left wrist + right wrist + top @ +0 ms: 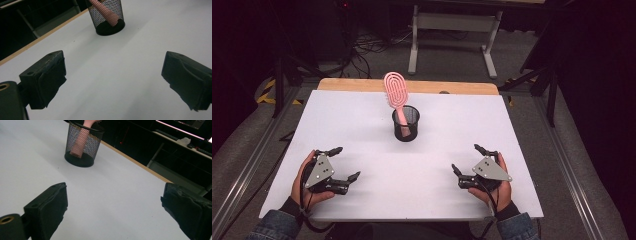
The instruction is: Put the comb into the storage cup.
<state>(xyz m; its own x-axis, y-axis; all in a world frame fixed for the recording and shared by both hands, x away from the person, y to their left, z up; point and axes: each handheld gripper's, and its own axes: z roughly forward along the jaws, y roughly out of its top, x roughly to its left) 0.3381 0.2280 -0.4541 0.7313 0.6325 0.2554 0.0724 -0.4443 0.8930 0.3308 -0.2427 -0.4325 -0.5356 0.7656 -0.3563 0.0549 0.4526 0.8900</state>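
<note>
With both the left gripper [346,164] and right gripper [467,159] spread wide and empty, a careless grab at the leaning brush [395,94] could tip the light mesh cup [406,124].

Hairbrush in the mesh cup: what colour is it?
Pink. The hairbrush stands handle-down in the black mesh cup; the high view shows it best.

White table [362,125]; metal desk frame [452,30] behind it.
</note>
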